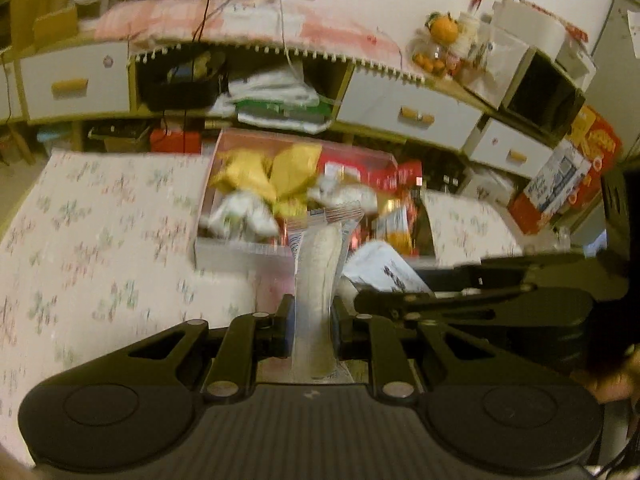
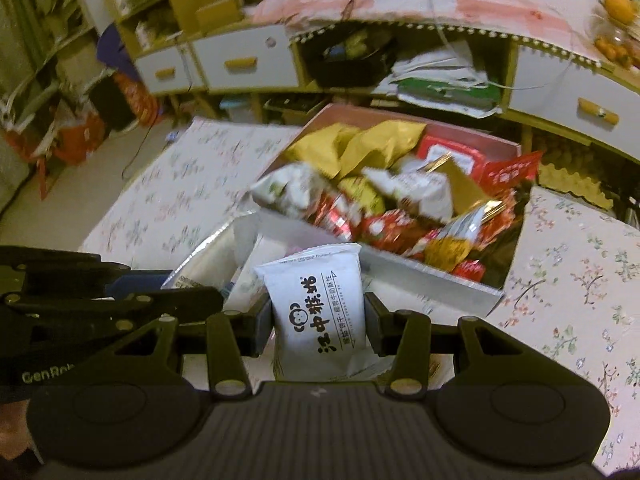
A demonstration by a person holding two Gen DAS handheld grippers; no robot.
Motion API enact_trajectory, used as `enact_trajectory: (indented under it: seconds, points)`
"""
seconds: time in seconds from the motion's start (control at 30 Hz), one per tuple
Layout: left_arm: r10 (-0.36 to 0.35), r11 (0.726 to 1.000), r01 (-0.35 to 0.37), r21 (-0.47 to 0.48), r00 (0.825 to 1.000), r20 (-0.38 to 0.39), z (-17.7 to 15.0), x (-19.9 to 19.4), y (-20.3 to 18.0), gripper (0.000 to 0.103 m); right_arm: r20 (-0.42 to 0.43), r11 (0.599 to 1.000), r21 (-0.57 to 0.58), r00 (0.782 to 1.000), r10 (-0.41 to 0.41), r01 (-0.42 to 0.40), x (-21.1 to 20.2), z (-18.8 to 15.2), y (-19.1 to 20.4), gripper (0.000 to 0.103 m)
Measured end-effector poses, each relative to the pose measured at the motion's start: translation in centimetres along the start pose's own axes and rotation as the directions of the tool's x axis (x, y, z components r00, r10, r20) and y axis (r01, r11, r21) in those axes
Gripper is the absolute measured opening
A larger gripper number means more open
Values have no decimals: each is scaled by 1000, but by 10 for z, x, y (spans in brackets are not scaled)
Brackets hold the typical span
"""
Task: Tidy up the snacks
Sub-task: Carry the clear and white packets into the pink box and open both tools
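A box full of snack packets stands on the flowered table; it also shows in the right wrist view. My left gripper is shut on a white and clear snack packet, seen edge-on, held just in front of the box. My right gripper is shut on a white biscuit packet with black lettering, held above the box's near side. The right gripper reaches in from the right in the left wrist view. The left gripper shows at the left in the right wrist view.
Yellow packets, white packets and red packets fill the box. A cabinet with white drawers and a cluttered shelf stands behind the table. Oranges sit on top. Red cartons stand at the right.
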State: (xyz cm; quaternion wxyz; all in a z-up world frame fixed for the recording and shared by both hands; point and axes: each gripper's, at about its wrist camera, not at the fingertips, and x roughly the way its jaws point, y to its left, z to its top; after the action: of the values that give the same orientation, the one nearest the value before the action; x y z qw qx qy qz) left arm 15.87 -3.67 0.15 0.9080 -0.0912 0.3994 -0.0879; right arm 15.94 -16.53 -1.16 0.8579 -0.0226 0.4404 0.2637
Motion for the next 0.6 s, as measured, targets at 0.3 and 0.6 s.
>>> enact_trajectory:
  seconds: [0.3, 0.6]
  points:
    - [-31, 997, 34, -64, 999, 33, 43, 39, 7, 21, 62, 981, 190, 997, -36, 24, 5, 25, -56, 43]
    - [-120, 989, 125, -76, 991, 65, 82, 74, 0, 21, 138, 923, 385, 989, -53, -4, 10, 48, -117, 43]
